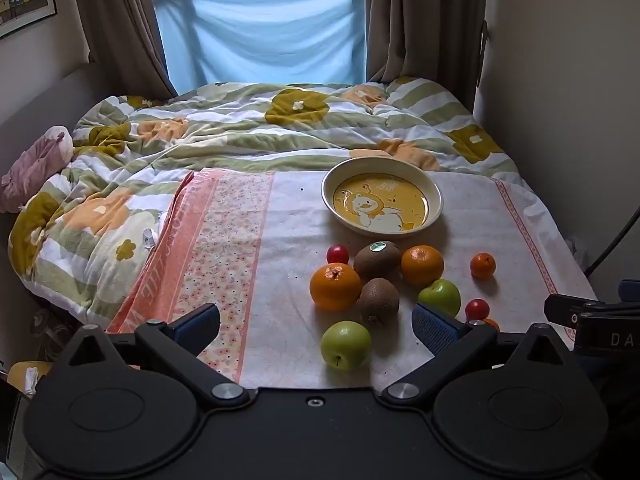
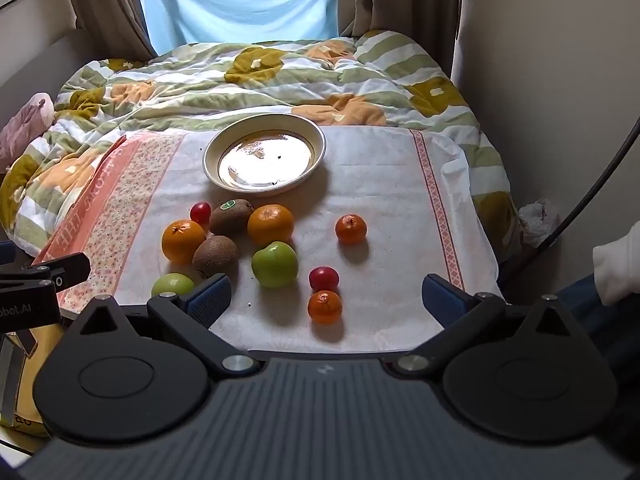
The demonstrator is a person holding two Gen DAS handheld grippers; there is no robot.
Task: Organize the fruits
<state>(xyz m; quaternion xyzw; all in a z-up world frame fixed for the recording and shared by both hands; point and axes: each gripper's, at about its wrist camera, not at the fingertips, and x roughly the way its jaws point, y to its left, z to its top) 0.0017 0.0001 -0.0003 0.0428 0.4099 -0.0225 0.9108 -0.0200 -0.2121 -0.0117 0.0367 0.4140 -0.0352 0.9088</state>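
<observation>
Left gripper (image 1: pixel 316 330): fingers spread wide, nothing between them, low over the near edge of the cloth (image 1: pixel 280 272). Right gripper (image 2: pixel 326 296): likewise wide apart and empty.

Fruit lies loose on the cloth, none in the plate (image 1: pixel 436 196), which sits just beyond the cluster.

Left wrist view shows the plate's yellow cartoon print; in the right wrist view glare washes it out.

Cluster: two oranges (image 1: pixel 335 286) (image 1: pixel 422 266), two kiwis (image 1: pixel 377 259) (image 1: pixel 379 301) (far one stickered), near green apple (image 1: pixel 346 345), second green apple (image 1: pixel 440 297), far cherry tomato (image 1: pixel 337 254).

Right wrist view shows in full the near tangerine (image 2: pixel 325 306), touching a cherry tomato (image 2: pixel 323 278); the left view hides most of that tangerine behind a finger. Far tangerine (image 2: pixel 351 229) sits apart.
</observation>
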